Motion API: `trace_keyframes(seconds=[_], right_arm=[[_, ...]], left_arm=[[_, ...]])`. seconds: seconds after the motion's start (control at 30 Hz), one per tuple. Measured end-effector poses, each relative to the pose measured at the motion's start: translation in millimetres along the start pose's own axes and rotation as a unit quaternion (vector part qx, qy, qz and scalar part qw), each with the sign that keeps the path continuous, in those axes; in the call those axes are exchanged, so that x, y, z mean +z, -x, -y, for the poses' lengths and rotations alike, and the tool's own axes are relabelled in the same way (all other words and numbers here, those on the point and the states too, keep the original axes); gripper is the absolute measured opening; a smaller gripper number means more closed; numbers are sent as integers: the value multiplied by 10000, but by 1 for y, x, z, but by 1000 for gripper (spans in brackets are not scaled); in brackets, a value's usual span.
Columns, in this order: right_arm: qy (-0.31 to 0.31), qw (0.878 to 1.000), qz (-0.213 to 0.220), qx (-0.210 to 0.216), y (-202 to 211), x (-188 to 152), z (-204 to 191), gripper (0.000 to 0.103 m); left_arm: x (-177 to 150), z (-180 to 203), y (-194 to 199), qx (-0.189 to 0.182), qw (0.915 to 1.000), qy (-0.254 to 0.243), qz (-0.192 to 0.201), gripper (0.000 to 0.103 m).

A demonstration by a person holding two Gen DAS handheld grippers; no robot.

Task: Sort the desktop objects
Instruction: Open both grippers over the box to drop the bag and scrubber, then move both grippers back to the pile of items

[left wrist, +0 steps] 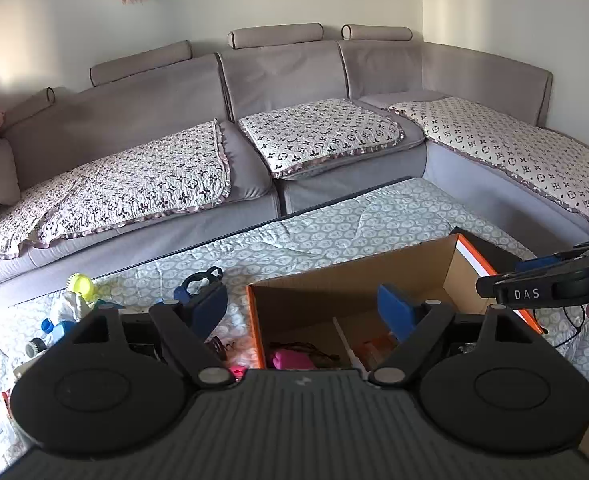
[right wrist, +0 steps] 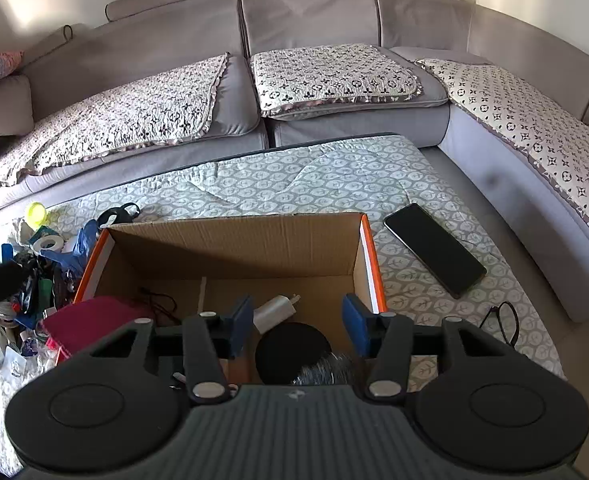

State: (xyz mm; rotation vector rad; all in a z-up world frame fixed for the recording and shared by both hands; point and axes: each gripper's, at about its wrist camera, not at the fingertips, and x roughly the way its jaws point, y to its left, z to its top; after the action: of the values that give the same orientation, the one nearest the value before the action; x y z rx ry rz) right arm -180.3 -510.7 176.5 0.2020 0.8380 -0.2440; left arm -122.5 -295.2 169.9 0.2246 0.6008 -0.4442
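Right gripper [right wrist: 298, 322] fingers apart over the cardboard box [right wrist: 234, 240] — white charger [right wrist: 275, 310] and black disc [right wrist: 292, 354] lie loose between them. Left gripper [left wrist: 302, 312] fingers wide, empty, at the box's left wall. Only the right view shows the phone [right wrist: 434, 250] on open bench [right wrist: 294, 172]; clutter pile [right wrist: 34, 280] crowds left.

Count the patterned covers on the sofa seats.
3: one on the left seat, one on the middle seat, one along the right section. More may lie outside the frame.
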Motion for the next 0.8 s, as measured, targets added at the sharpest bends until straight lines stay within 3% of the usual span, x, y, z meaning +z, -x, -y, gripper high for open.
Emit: trace_keyframes(seconds=[0.1, 0.47, 0.8], right_arm=[[5, 10000, 0, -9, 0, 1, -1, 59], [181, 9998, -69, 23, 6, 5, -35, 68], [693, 9971, 32, 302, 8, 22, -116, 73]], left_arm=[[2, -6, 1, 5, 9999, 130, -46, 97], [-3, -46, 20, 104, 9995, 286, -52, 97], [-19, -130, 41, 744, 9947, 705, 1, 97]])
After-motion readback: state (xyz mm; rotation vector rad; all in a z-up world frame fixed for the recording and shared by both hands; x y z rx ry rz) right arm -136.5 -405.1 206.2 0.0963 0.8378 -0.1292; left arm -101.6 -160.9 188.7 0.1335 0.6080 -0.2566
